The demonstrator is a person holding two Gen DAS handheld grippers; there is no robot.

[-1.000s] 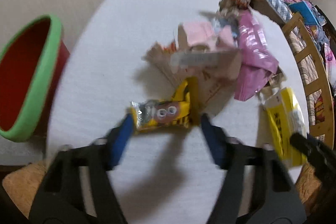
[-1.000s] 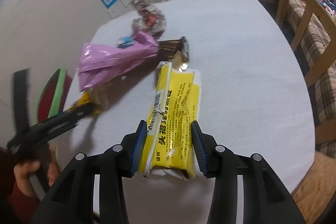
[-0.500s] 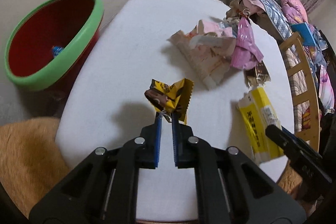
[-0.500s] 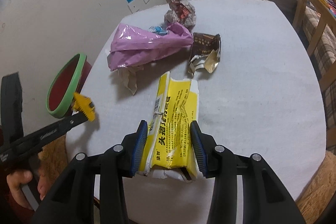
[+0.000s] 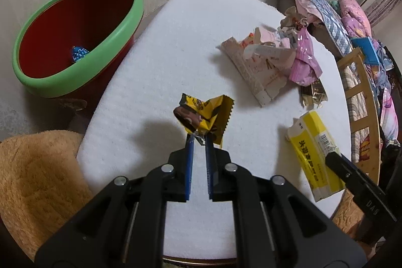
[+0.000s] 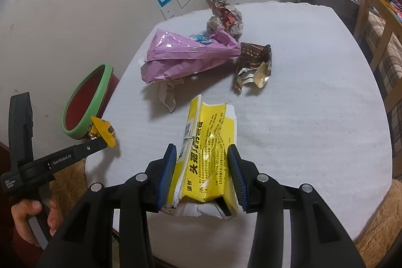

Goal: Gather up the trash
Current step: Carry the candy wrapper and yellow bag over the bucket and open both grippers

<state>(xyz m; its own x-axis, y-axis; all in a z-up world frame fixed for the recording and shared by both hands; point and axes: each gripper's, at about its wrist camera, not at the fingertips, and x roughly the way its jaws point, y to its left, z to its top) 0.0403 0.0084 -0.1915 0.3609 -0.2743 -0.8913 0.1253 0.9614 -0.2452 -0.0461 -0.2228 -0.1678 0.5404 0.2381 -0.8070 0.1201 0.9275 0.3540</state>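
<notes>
Round white-covered table (image 5: pixel 176 47) carries the trash pile. Red tub with green rim (image 5: pixel 75 39) sits off the table's left edge; a small blue wrapper (image 5: pixel 80 53) lies inside. On the far side of the table: torn beige paper bag (image 5: pixel 261 72), pink plastic bag (image 6: pixel 186 54), crumpled foil wad (image 6: pixel 226 16), torn brown foil packet (image 6: pixel 253 64).

Right gripper (image 6: pixel 203 167): blue-padded fingers (image 6: pixel 167 172) partly open, both pads pressing the sides of the flattened yellow-and-white noodle packet (image 6: pixel 208 150), near table edge. Packet's far end rests on the cloth.

Left gripper (image 5: pixel 199 140): fingers nearly closed, tips pinching the crumpled yellow-and-brown candy wrapper (image 5: pixel 201 114). Wrapper is clear of the table, near-left part, tub to its left.
</notes>
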